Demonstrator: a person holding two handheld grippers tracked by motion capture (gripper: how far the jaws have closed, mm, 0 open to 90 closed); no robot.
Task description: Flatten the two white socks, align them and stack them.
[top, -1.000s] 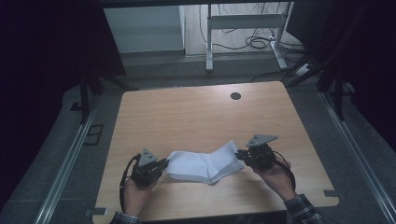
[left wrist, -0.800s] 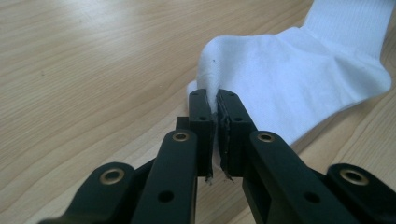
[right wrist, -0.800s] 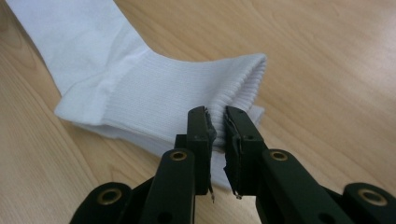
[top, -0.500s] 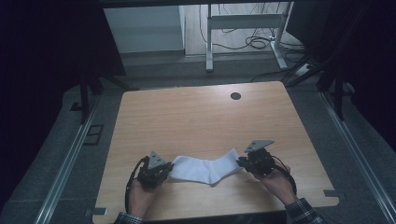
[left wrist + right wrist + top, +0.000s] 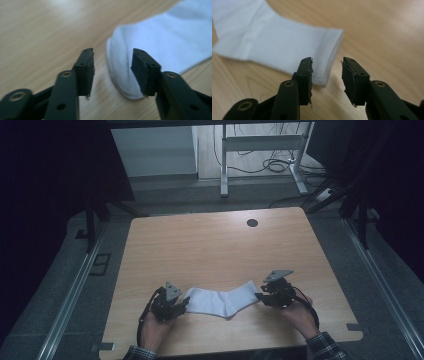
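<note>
High view: white sock (image 5: pixel 223 300) lies flat between left gripper (image 5: pixel 183 305) and right gripper (image 5: pixel 259 296), both parted, empty.

Wooden table (image 5: pixel 210 245) with dark round hole (image 5: pixel 252 223), metal frame (image 5: pixel 260 145) and cables (image 5: pixel 272 166) behind

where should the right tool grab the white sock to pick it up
Probably at the cuff end, coming in low from the sock's right side. The white sock lies flat on the wooden table, and its layered cuff edge faces the open right tool, a thin straight edge the jaws could close over.
</note>
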